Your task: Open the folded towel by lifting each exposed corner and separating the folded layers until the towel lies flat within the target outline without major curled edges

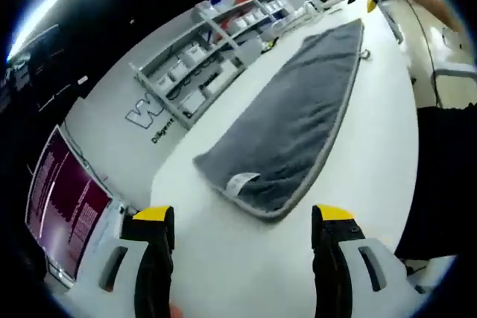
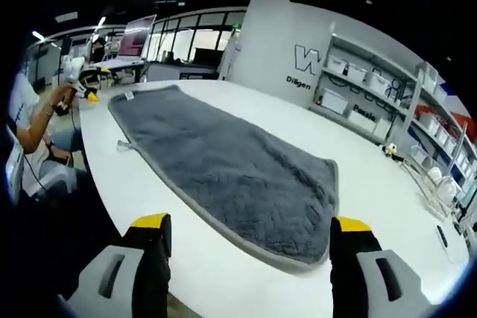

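A grey towel (image 1: pixel 294 121) lies stretched as a long strip on the white table (image 1: pixel 223 258), shown from one short end in the left gripper view and from the opposite short end in the right gripper view (image 2: pixel 223 169). The left gripper (image 1: pixel 242 221) hovers just short of the towel's near end with its yellow-tipped jaws spread wide and nothing between them; the right gripper (image 2: pixel 250 232) hovers likewise off the towel's other end, jaws wide apart and empty. A white care label (image 1: pixel 240 182) sits on the towel at the end nearest the left gripper, and a pale bound hem runs round the towel's edge. No target outline can be made out on the table around the towel. The pile looks thick and plush, so the towel is judged soft, limp and light: it should drape and sag from any single held point, and it should slide easily on the smooth table rather than resist. The bound hem at a corner, where the edge is firmest and slightly raised, appears the best place to pinch; a grip taken in the middle of the pile would likely bunch several layers together. Whether a fold still remains along the strip's length cannot be told for certain. Beyond the towel's far end, in the right gripper view, a person (image 2: pixel 33 128) sits at the table.
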